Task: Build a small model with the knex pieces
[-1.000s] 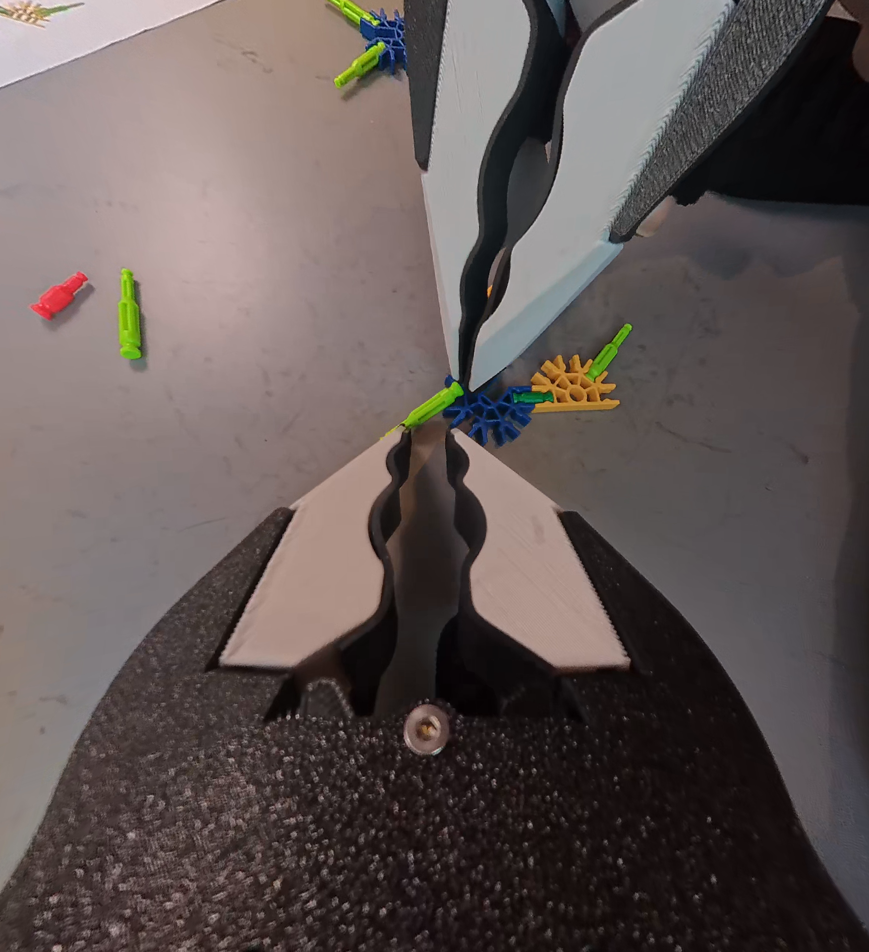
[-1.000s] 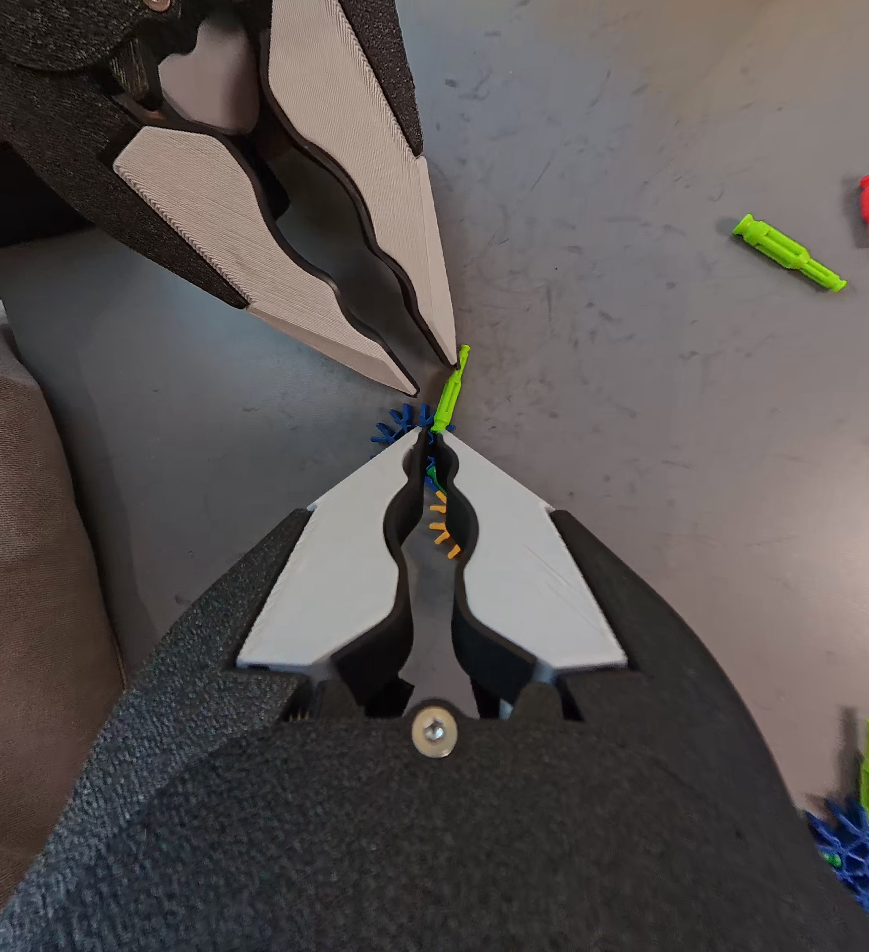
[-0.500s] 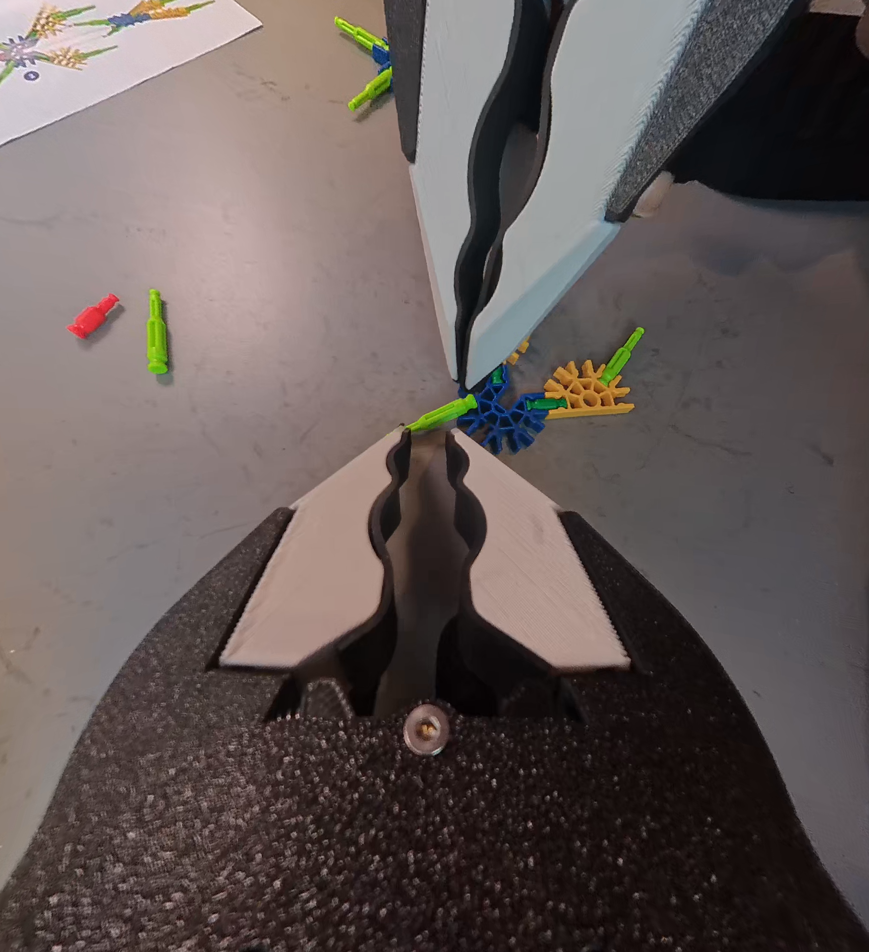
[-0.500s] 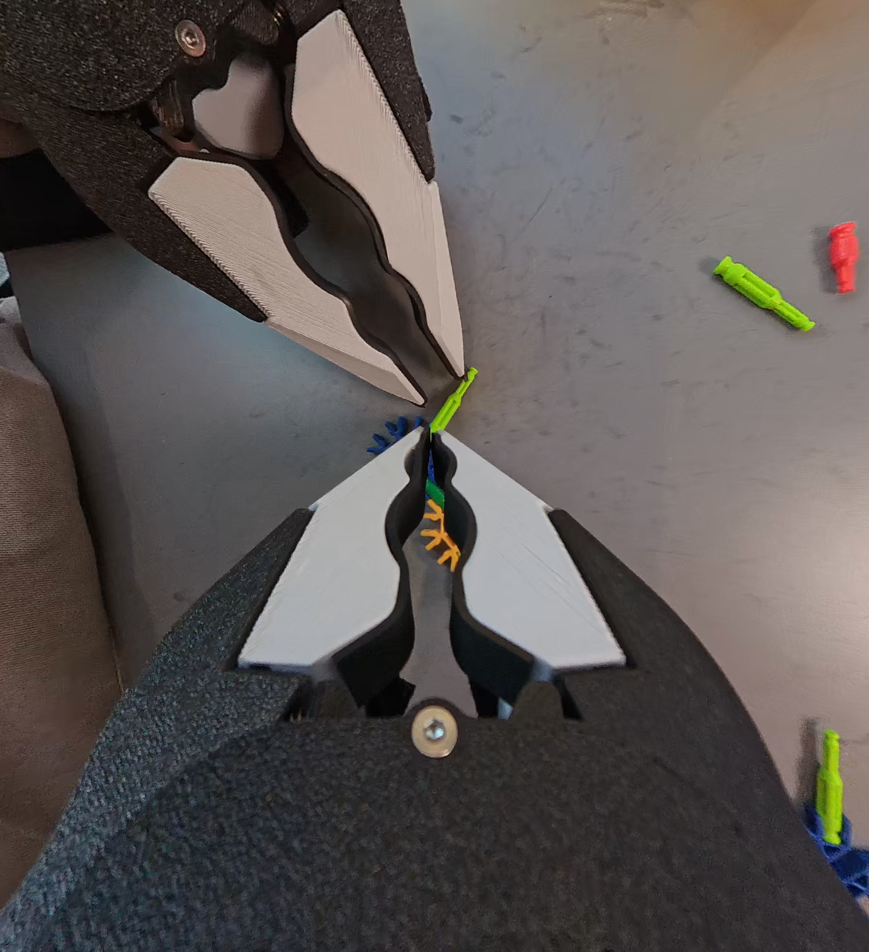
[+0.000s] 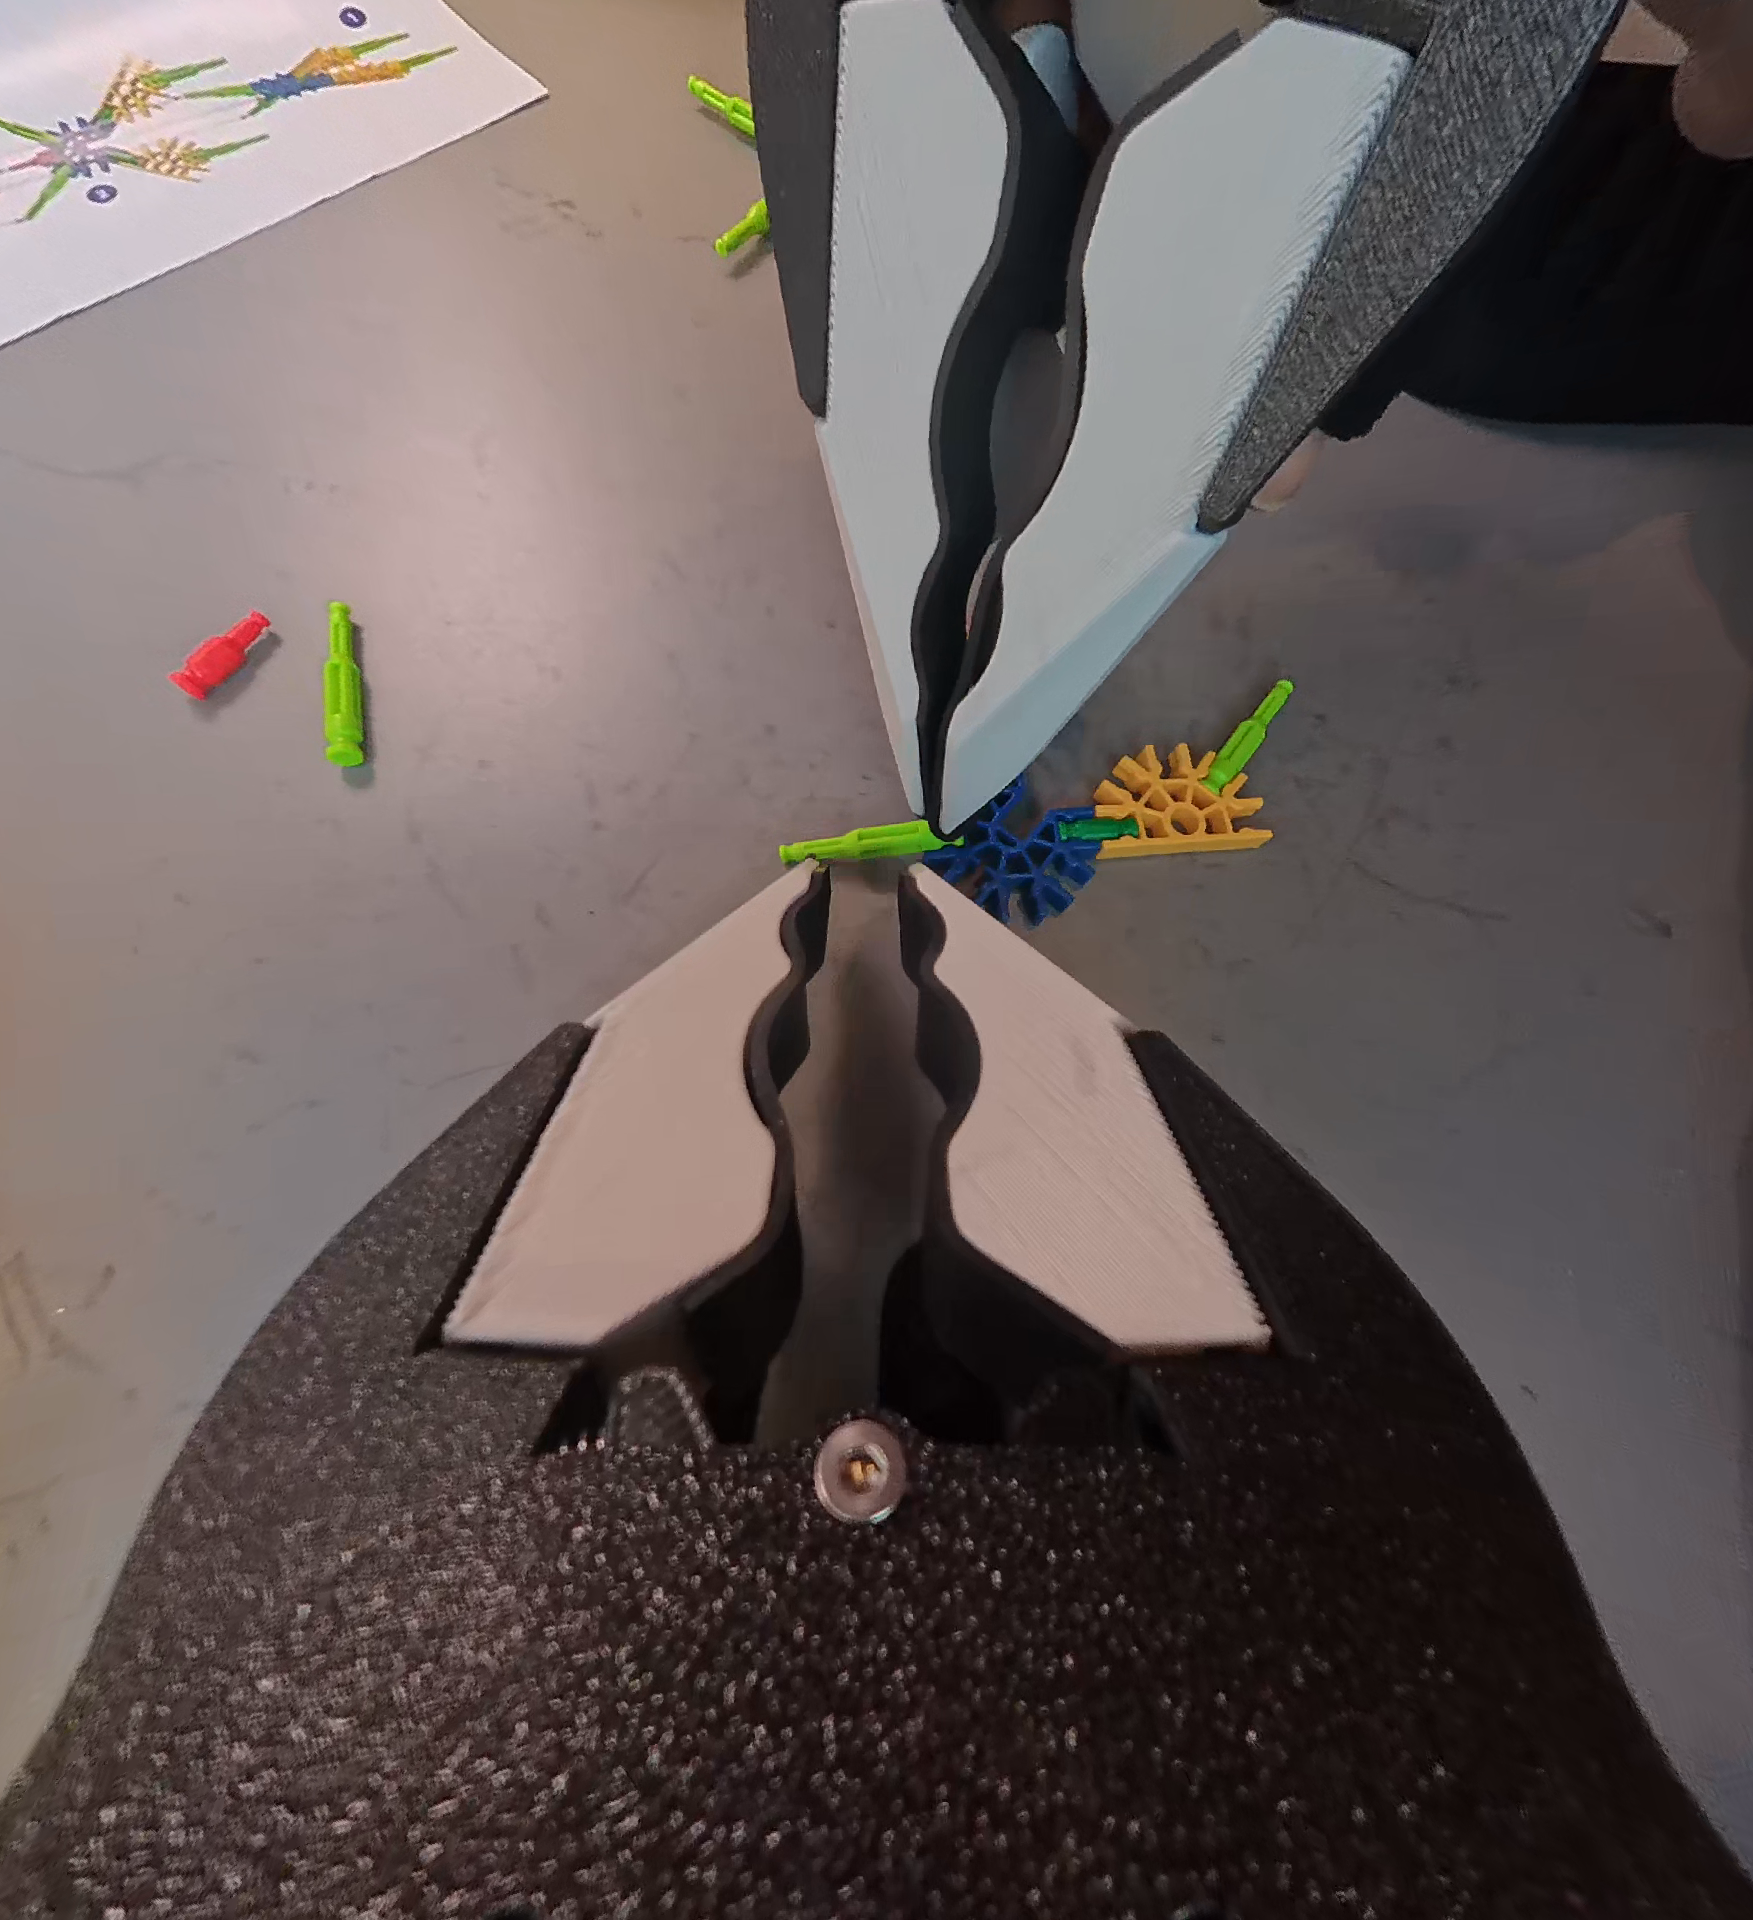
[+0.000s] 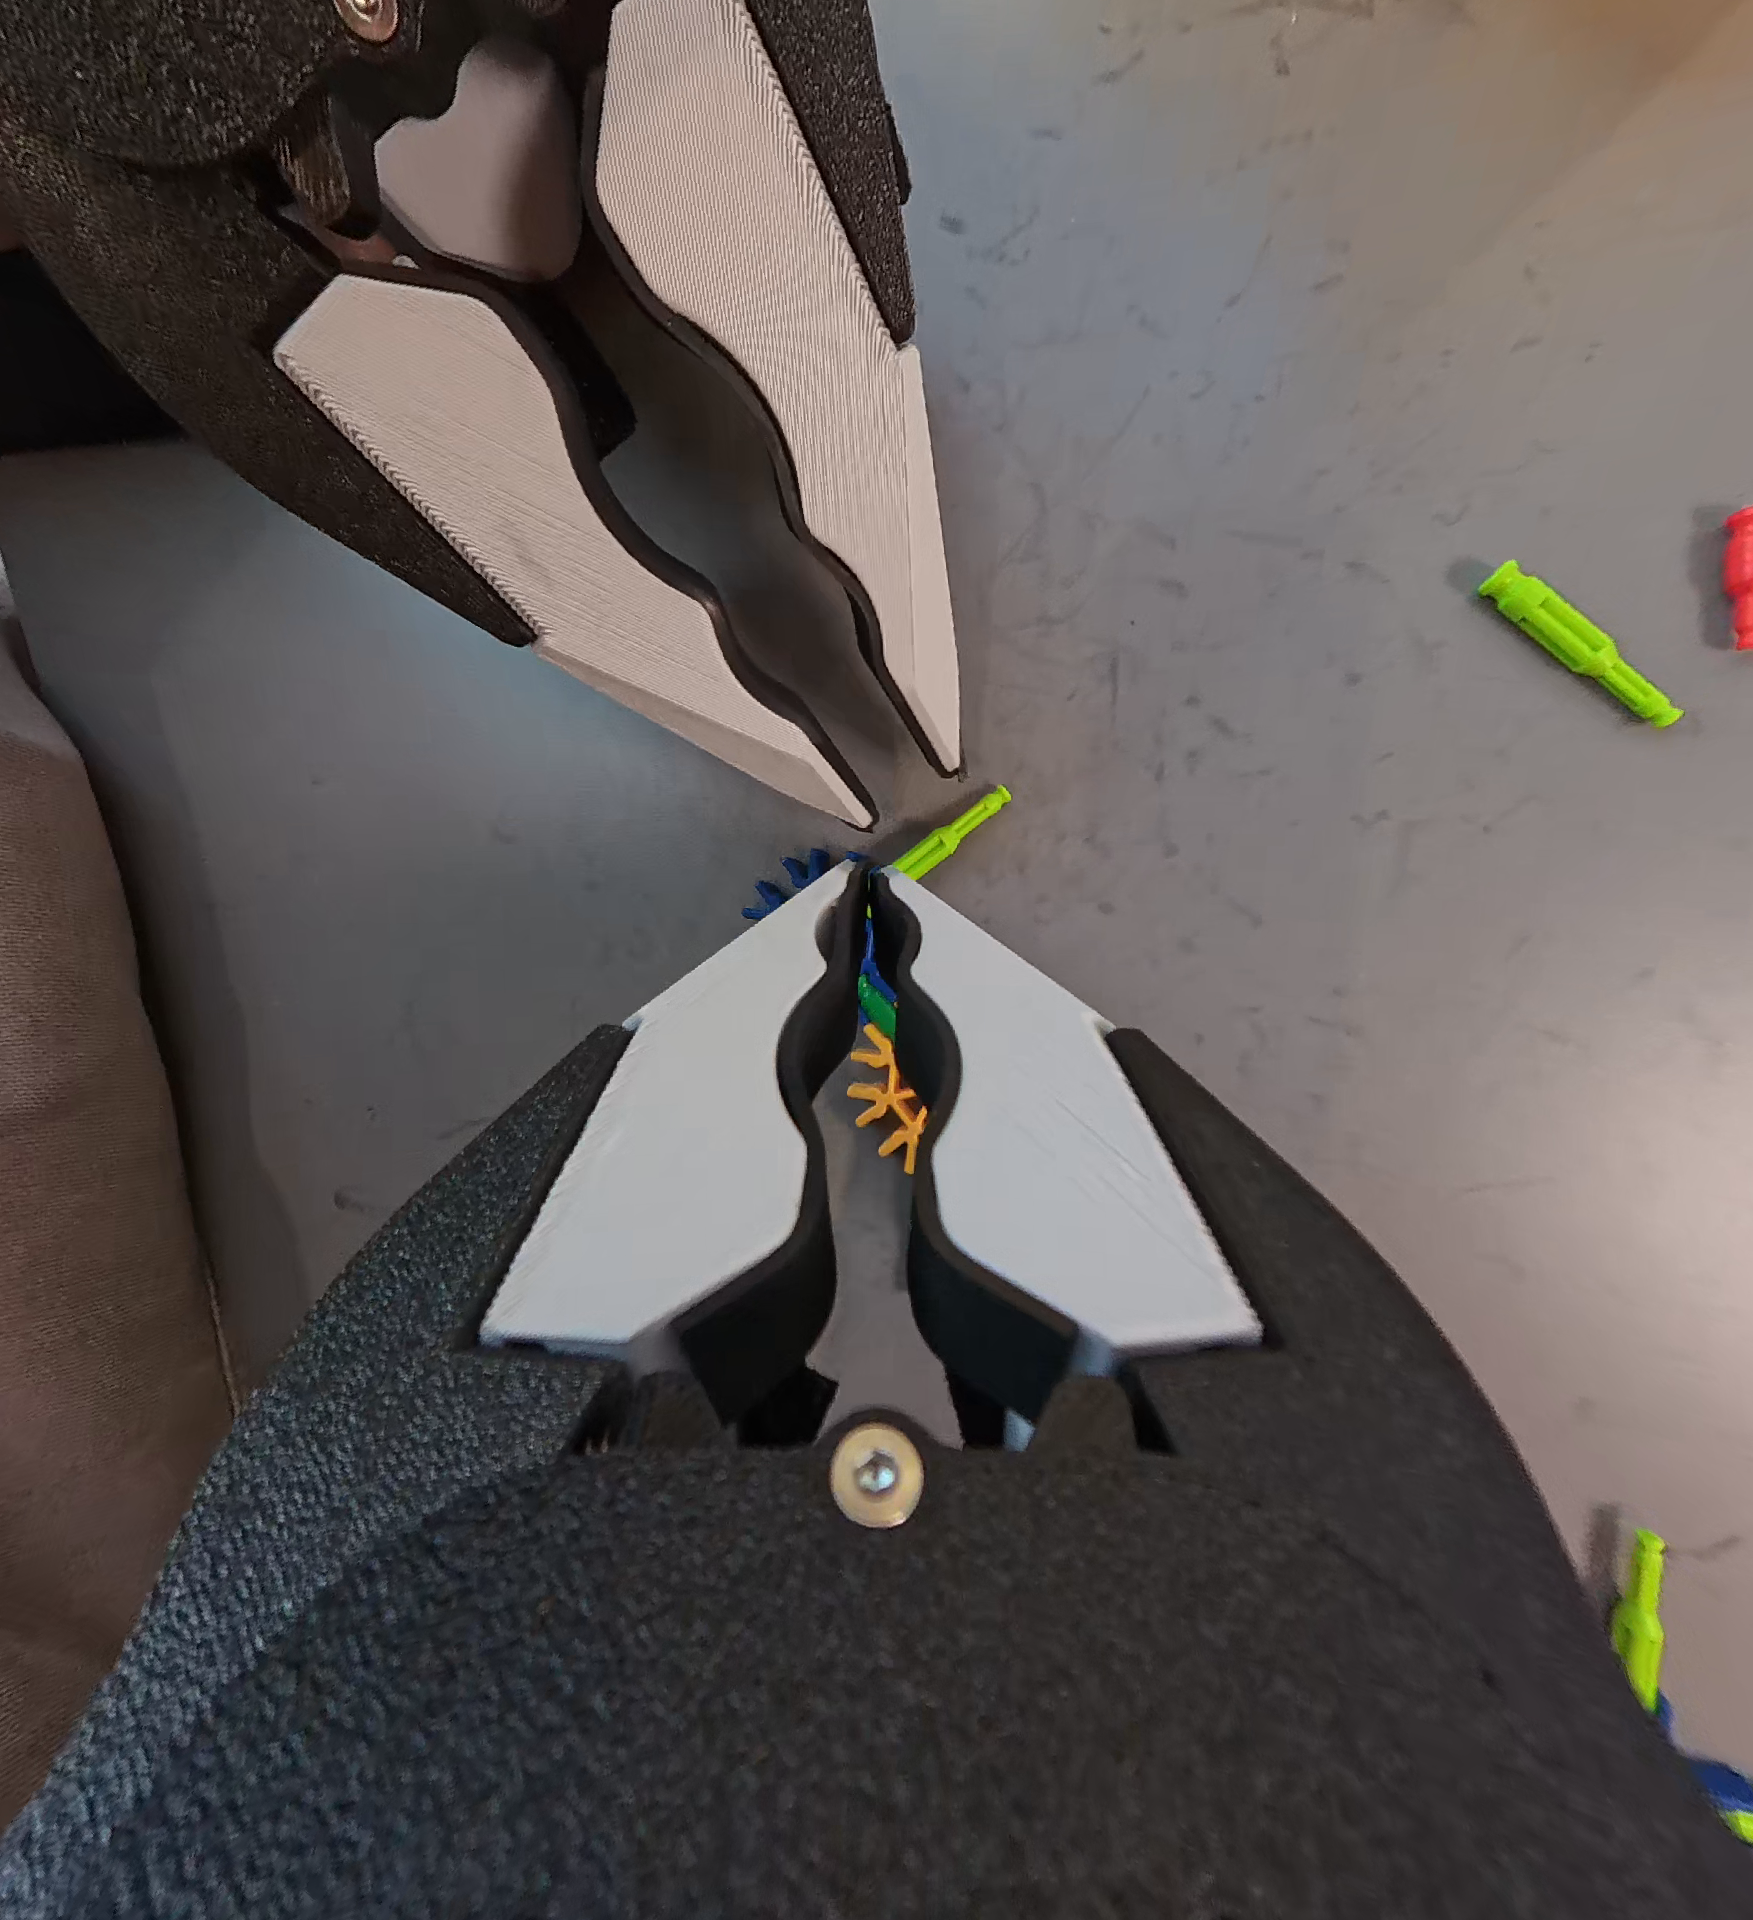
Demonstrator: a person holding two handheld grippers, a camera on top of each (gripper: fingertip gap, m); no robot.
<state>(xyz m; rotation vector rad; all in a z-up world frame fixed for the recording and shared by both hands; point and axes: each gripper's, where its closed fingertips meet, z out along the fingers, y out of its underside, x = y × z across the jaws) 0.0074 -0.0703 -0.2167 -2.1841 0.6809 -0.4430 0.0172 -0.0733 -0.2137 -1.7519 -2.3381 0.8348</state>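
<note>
Grey tabletop (image 5: pixel 436 468) | right claw (image 6: pixel 867 881) is pinching shut on blue connector (image 5: pixel 1028 862), lime rod (image 5: pixel 856 844) sticking out sideways, yellow fan piece (image 5: pixel 1178 816) joined behind | left claw (image 5: pixel 864 883) is hovering slightly parted, empty, just beside the rod | red peg (image 5: pixel 219 655) and spare lime rod (image 5: pixel 342 686) are lying well apart

Grey tabletop (image 5: pixel 539 499): matt, hard, scuffed, with fine scratches and dull smears. On it my left gripper (image 5: pixel 864 883): black housing coarse and pebbled like sintered plastic; pale grey fingers (image 5: pixel 664 1122) matt, with fine printed ridges; black rubbery liners on the inner faces; one shiny metal screw at the base. My right gripper (image 5: pixel 939 826) shows the same build, its fingers (image 6: pixel 1038 1143) a bluish matt grey.

Just beside the left gripper's tips, the lime green rod (image 5: pixel 856 842), blue snowflake connector (image 5: pixel 1023 857) and yellow fan connector (image 5: pixel 1178 810): smooth moulded plastic, slight sheen. Left of them, well apart, a red connector (image 5: pixel 220 655), glossier. Far corner: a printed paper sheet (image 5: pixel 176 156), flat, matt white.
</note>
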